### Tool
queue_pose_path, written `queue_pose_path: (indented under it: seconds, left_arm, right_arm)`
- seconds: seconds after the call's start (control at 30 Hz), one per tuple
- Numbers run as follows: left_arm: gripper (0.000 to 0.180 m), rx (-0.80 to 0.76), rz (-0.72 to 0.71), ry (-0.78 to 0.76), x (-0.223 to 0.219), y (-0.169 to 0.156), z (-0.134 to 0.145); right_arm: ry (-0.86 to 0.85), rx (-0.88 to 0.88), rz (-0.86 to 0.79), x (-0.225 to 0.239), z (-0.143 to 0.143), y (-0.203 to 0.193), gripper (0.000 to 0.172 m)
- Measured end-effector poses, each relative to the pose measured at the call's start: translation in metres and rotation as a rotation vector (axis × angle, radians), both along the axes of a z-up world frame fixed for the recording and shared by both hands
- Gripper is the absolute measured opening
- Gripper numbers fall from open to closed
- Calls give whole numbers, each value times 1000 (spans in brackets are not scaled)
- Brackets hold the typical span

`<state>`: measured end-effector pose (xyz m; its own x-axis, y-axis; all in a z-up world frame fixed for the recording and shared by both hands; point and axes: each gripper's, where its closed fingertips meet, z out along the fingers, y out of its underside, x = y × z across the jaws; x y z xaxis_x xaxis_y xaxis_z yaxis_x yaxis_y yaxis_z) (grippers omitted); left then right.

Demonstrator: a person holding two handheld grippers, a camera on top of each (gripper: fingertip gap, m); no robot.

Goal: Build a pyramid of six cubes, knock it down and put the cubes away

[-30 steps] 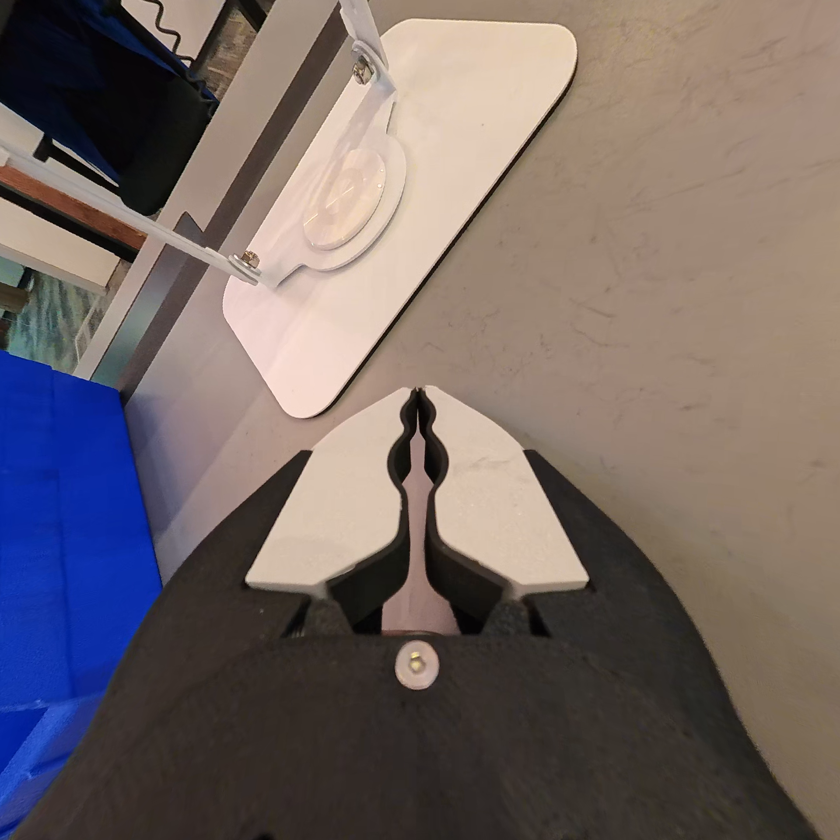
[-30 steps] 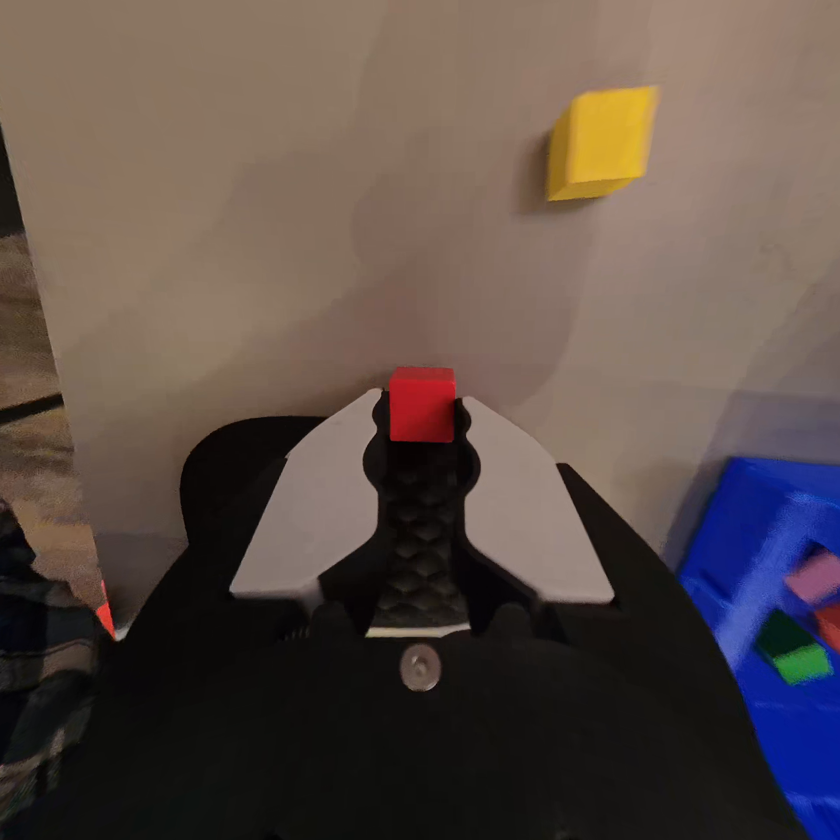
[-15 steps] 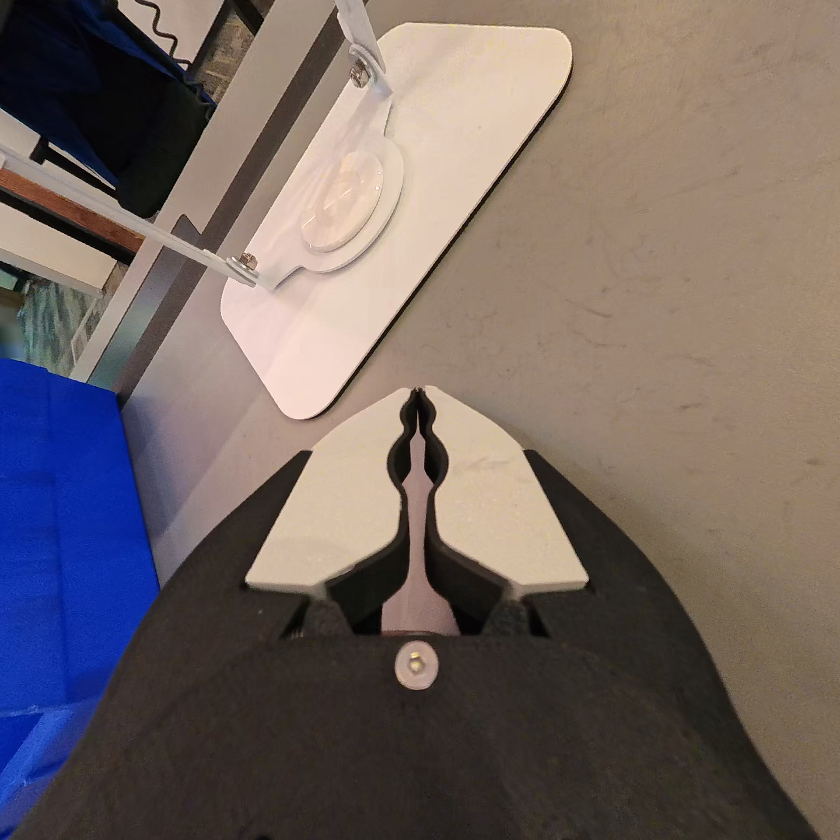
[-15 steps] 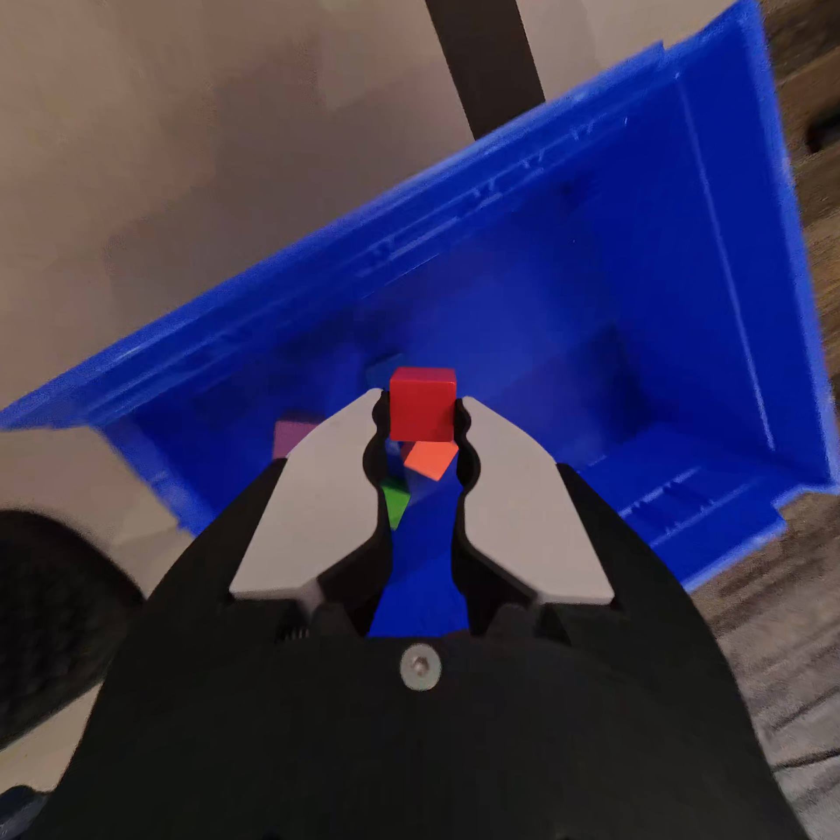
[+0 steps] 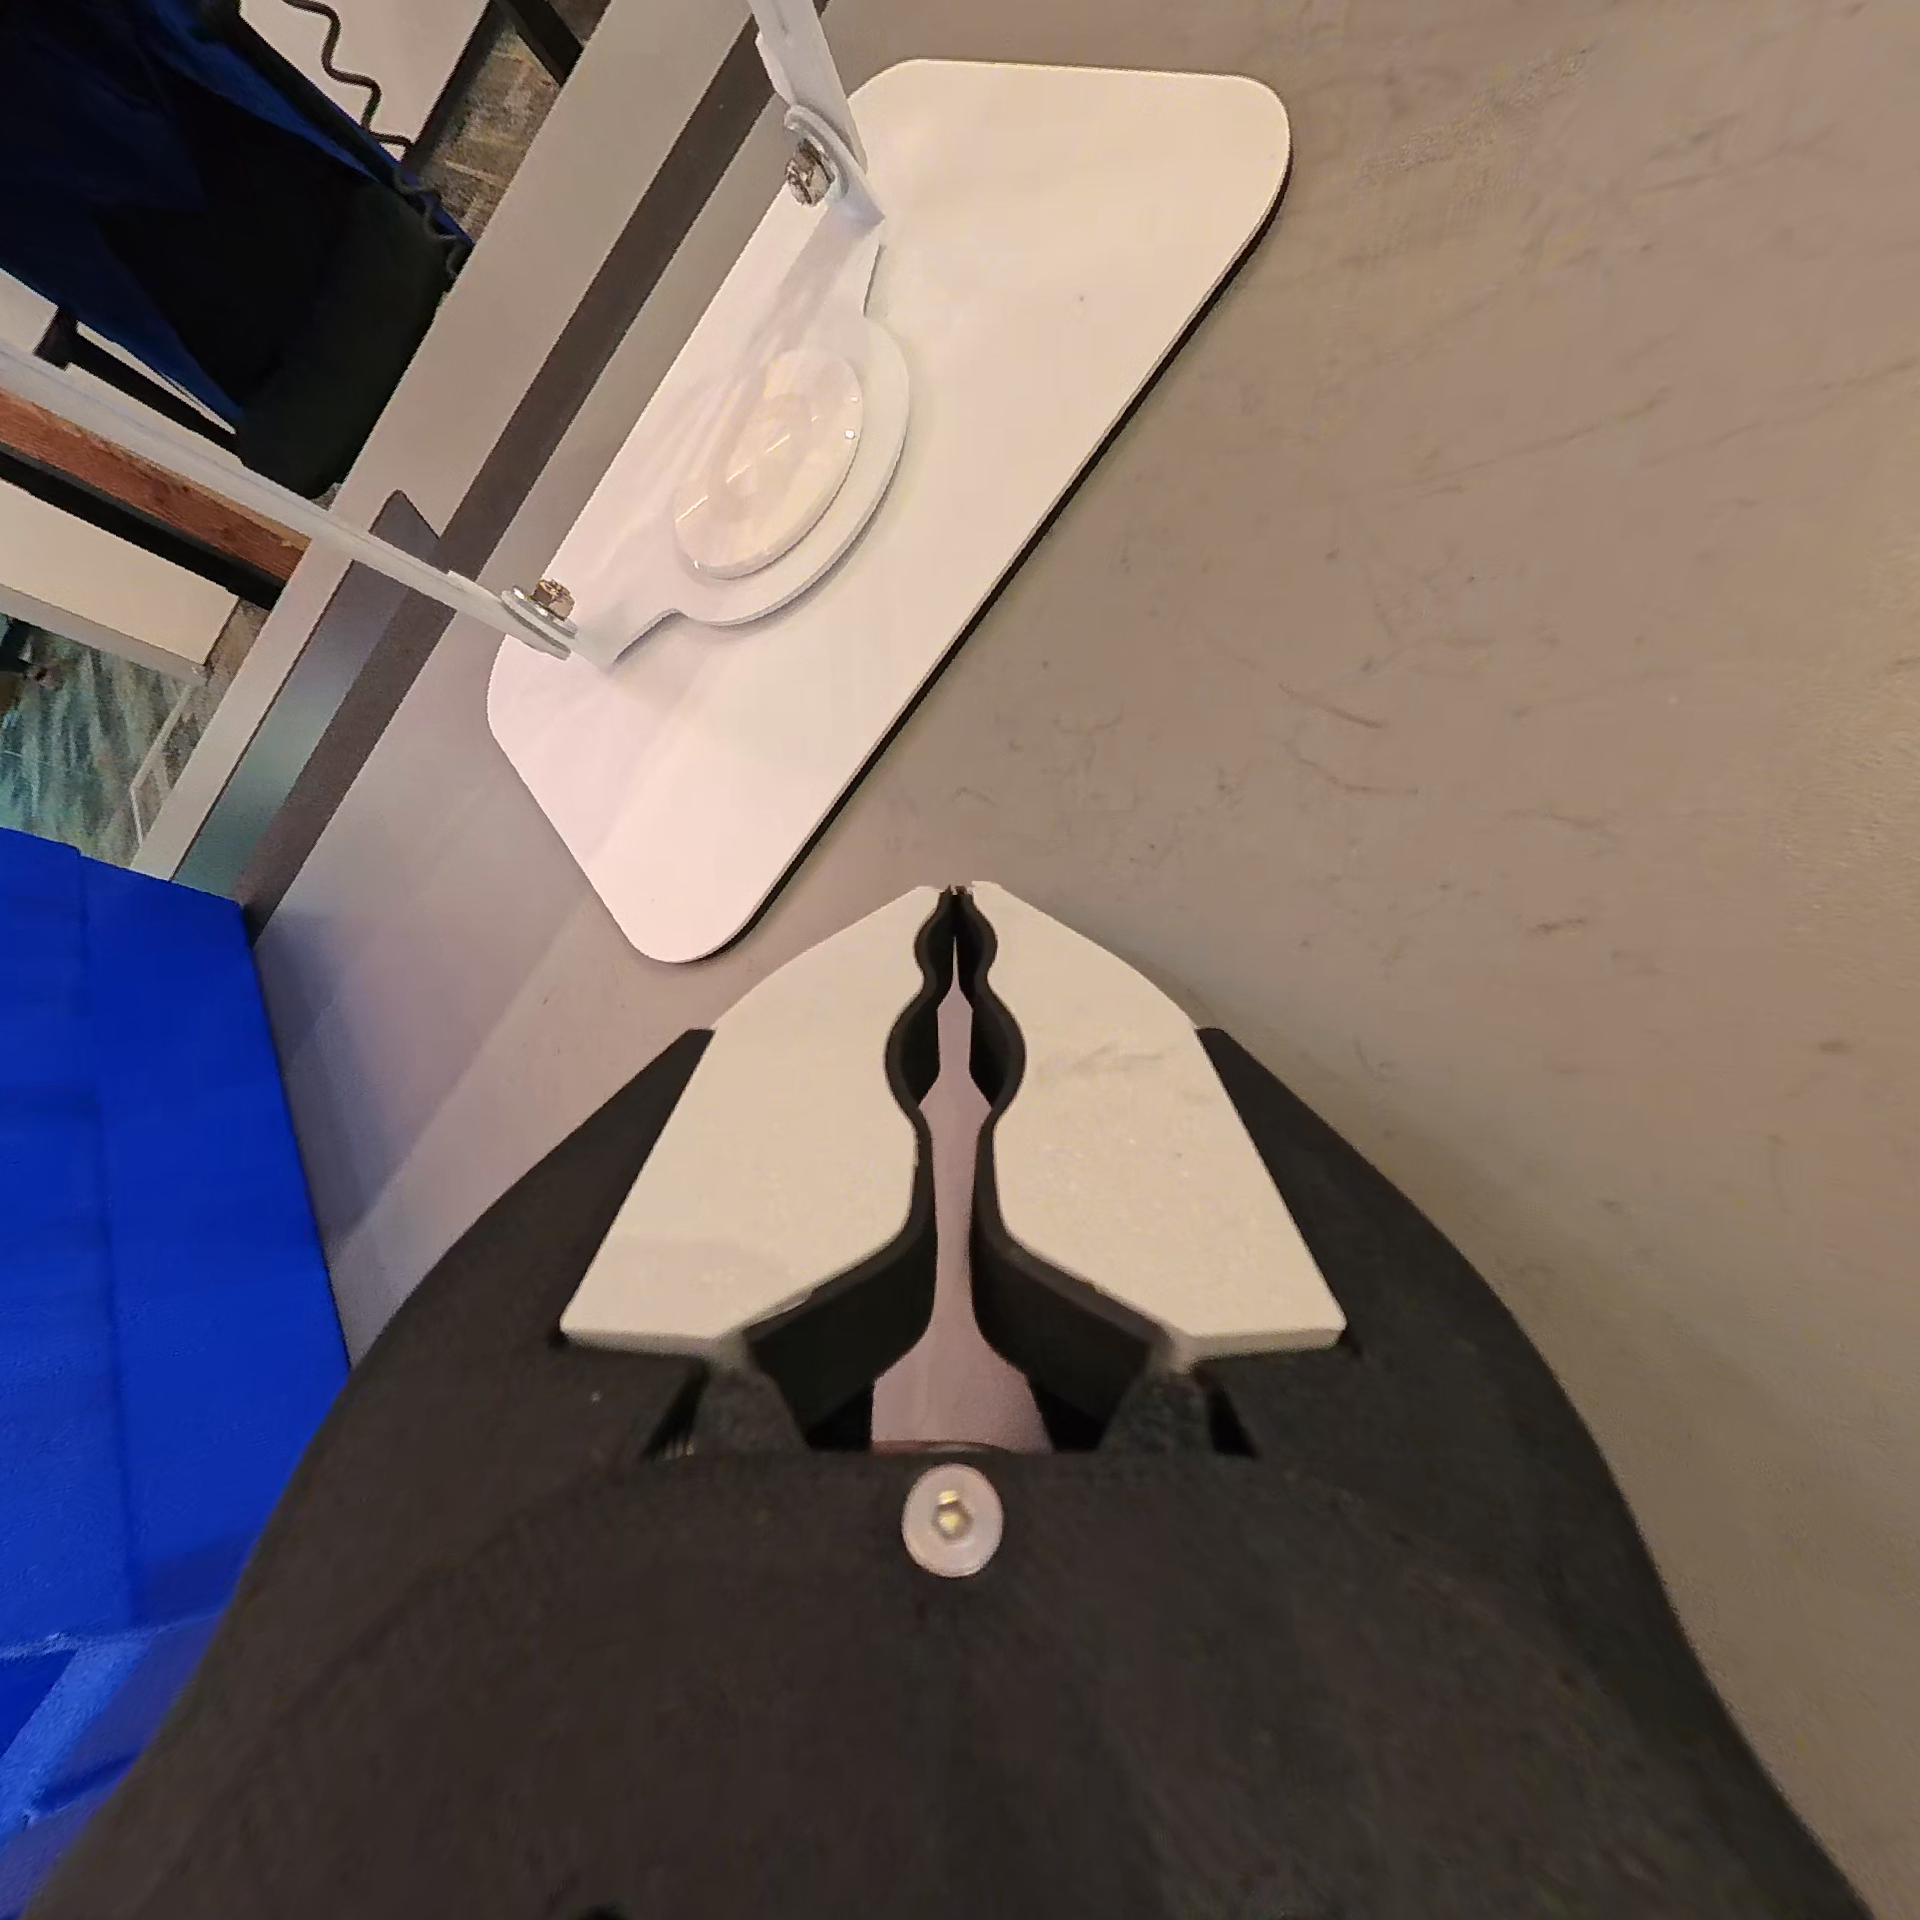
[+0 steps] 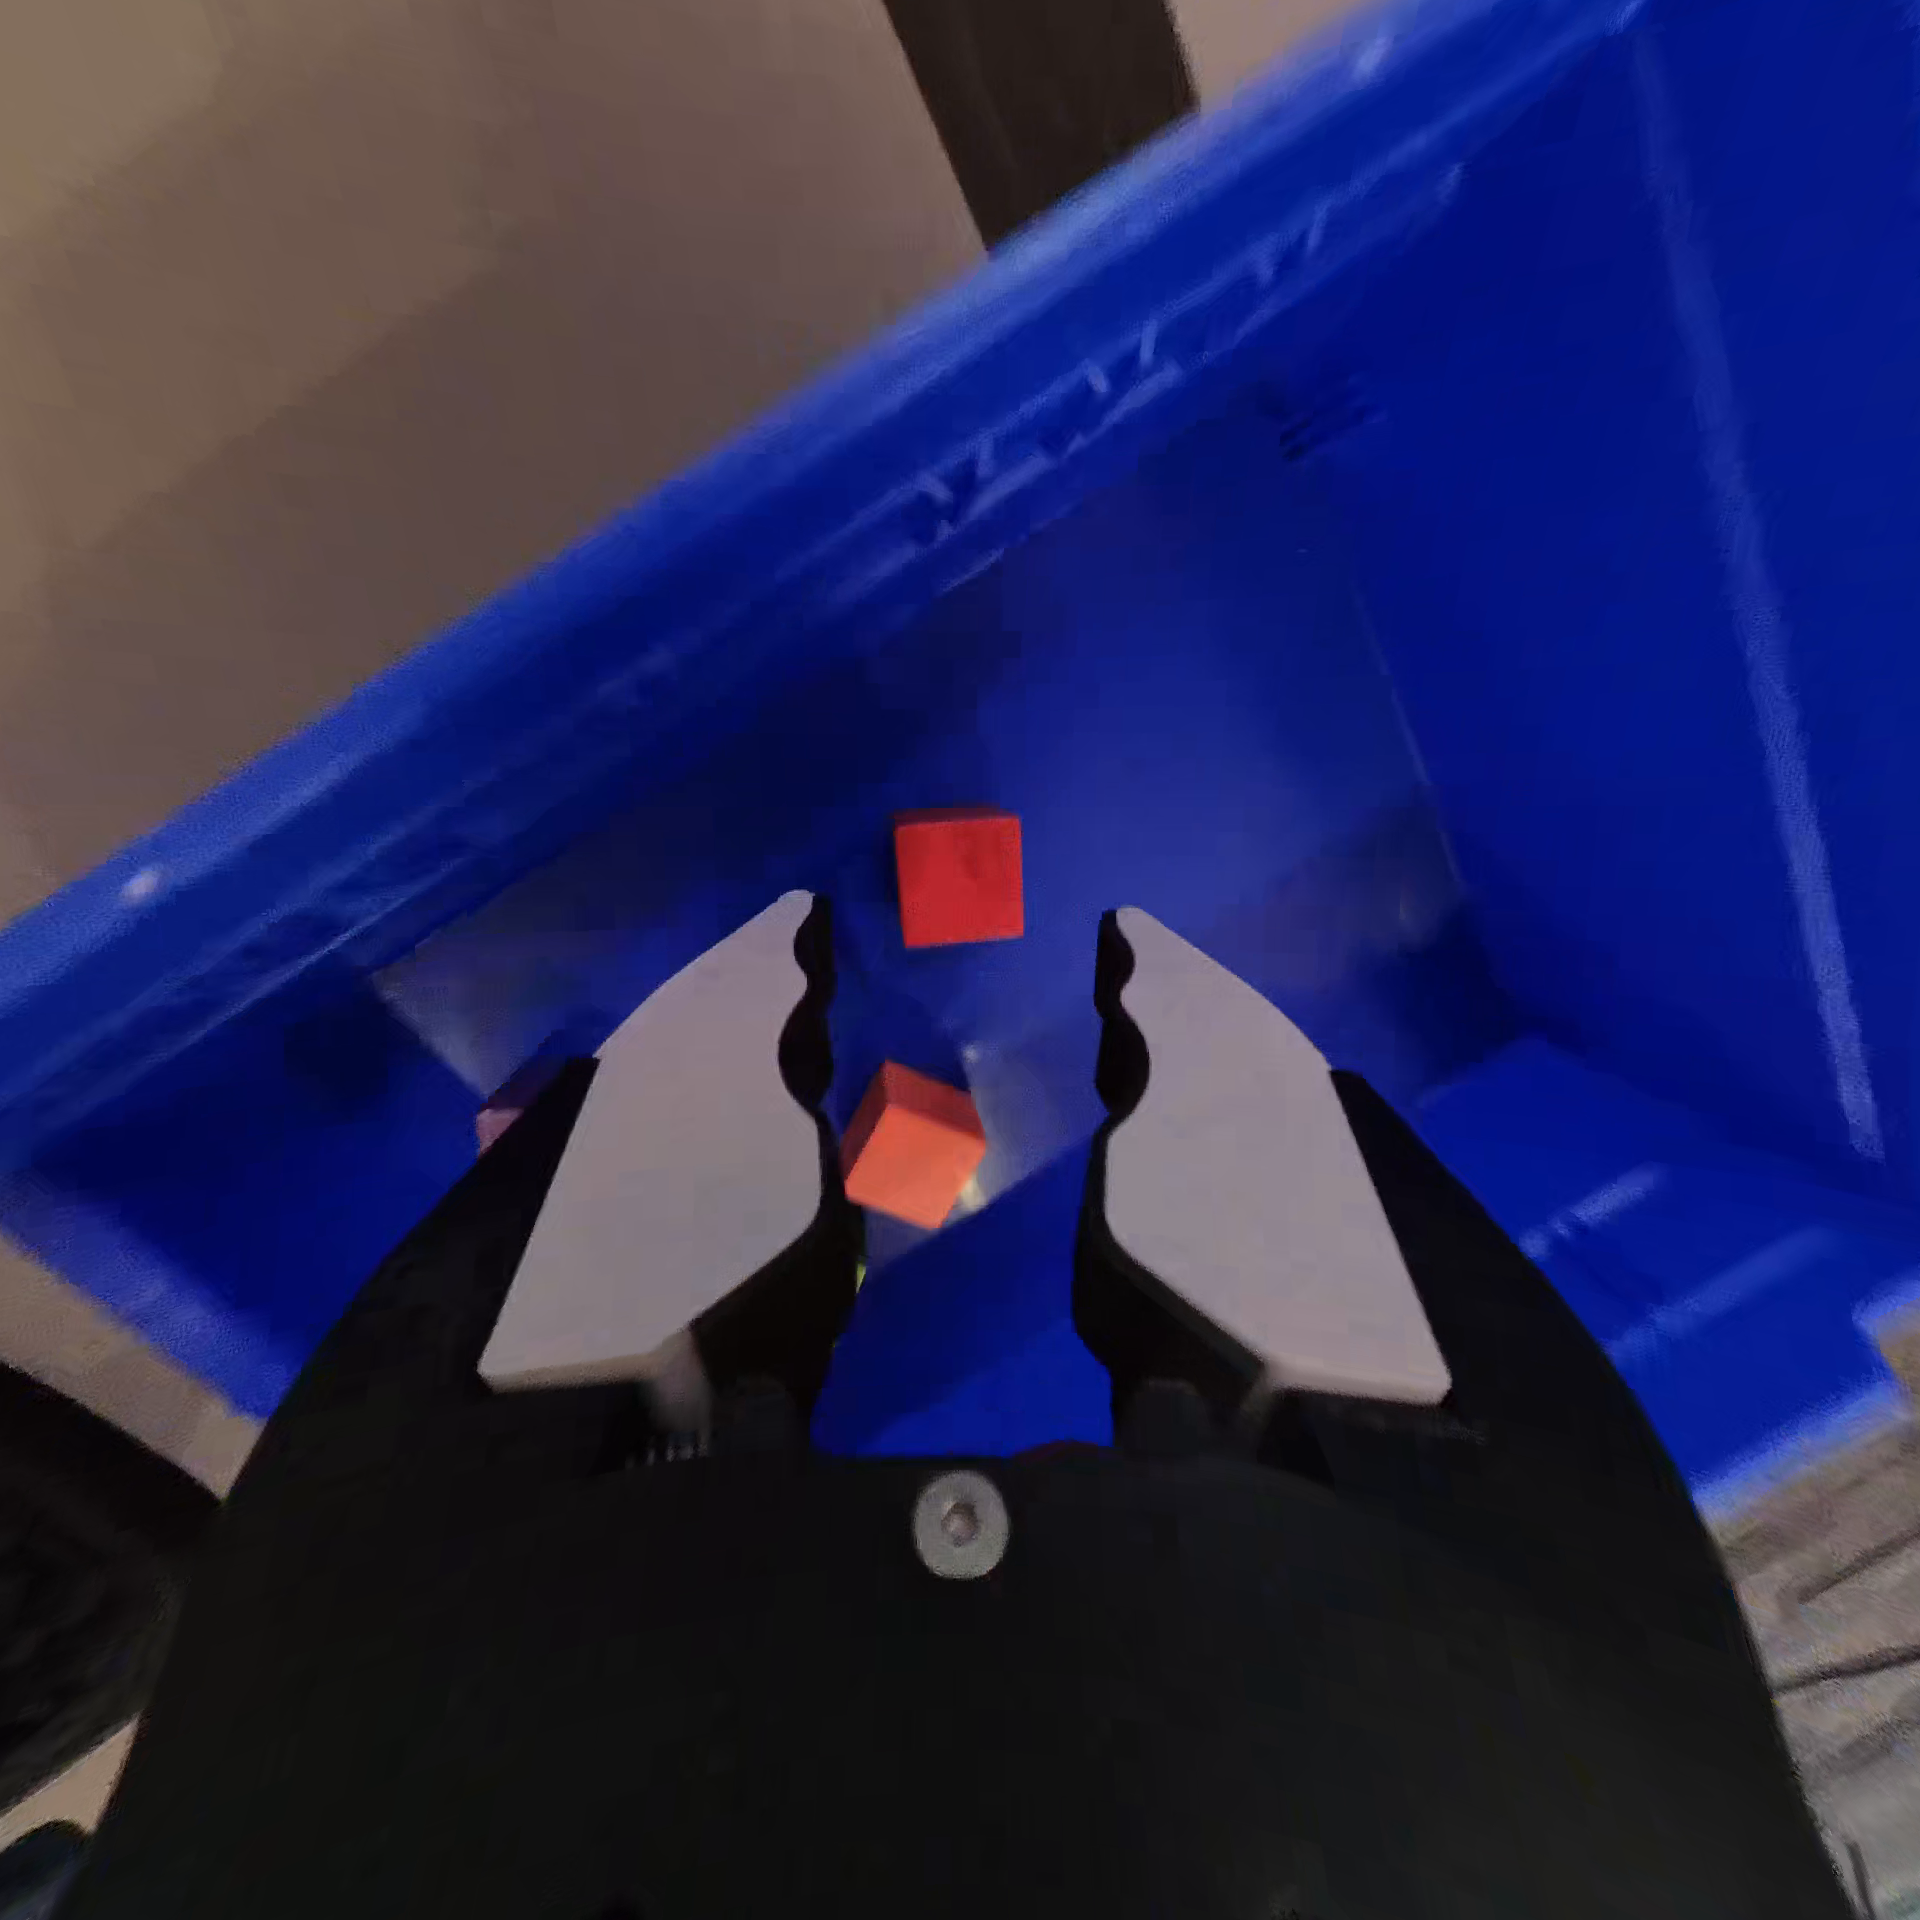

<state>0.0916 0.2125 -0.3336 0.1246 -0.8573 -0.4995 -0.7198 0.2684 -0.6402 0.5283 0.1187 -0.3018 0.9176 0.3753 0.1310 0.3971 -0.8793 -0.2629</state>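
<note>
Two grippers: your left gripper (image 5: 954,894) is sitting closed on nothing at frame centre, below a white base plate (image 5: 1039,312); your right gripper (image 6: 961,920) is gaping open over the blue bin (image 6: 1558,623), the red cube (image 6: 958,878) lying free beyond its fingertips, an orange cube (image 6: 909,1143) below.

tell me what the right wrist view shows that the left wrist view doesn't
Only the right wrist view: the bin's inside, holding a red cube, an orange cube and a purple cube; the open right gripper above them, gripping nothing. Only the left wrist view: a white stand base on the table and the shut, bare left gripper. Both: the blue bin and grey table.
</note>
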Motion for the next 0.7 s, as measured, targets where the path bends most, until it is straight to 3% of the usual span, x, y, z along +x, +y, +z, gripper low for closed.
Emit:
queue_pose_path:
  seconds: [0.1,0.17,0.27,0.43,0.7]
  left_arm:
    - [0,-1,0,1,0,0,0]
    - [0,-2,0,2,0,0,0]
    - [0,-5,0,4,0,0,-1]
    - [0,-3,2,3,0,0,0]
    - [0,0,3,4,-1,0,-1]
  right_arm:
    - [-45,153,65,-31,55,-14,42]
    - [-34,244,179,-75,88,-31,41]
    - [25,275,404,-158,103,-62,40]
    - [97,163,641,-256,59,-98,40]
    - [122,-18,727,-295,-10,-114,37]
